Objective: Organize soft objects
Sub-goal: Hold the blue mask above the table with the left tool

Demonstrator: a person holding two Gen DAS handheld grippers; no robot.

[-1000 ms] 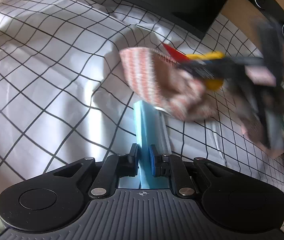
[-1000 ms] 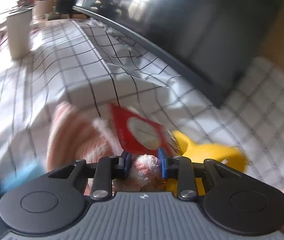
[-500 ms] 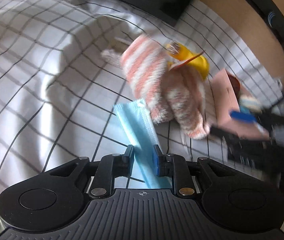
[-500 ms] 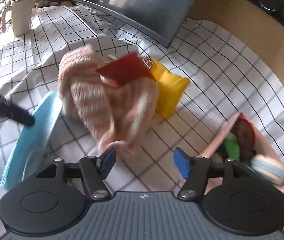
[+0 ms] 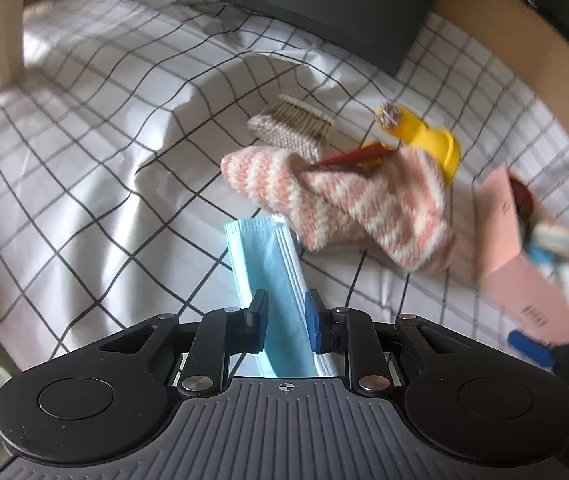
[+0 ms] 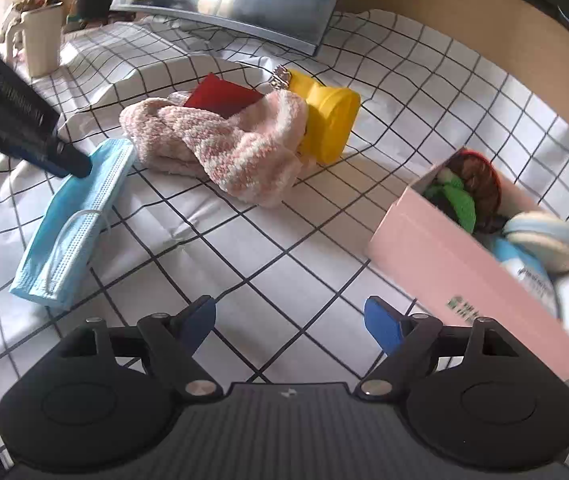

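Left-wrist view: left gripper [image 5: 285,316] pinches blue face mask [image 5: 272,276]; right gripper [image 6: 290,322] gapes empty. Next, likely carrying it into pink box [image 6: 456,256].

Everything I see sits on a white cloth [image 6: 268,264] with a black grid, creased and rumpled. On it lies a blue mask [image 6: 72,216], flat, its far end just beside a pink-and-white striped sock [image 6: 224,144]. A red card [image 6: 222,96] rests on the sock, and a yellow cup [image 6: 330,120] lies tipped on its side against it. A small brush [image 5: 290,126] lies behind the sock. A pink box [image 6: 468,272] stands to the right, well apart, and a white vase [image 6: 42,38] stands far left.
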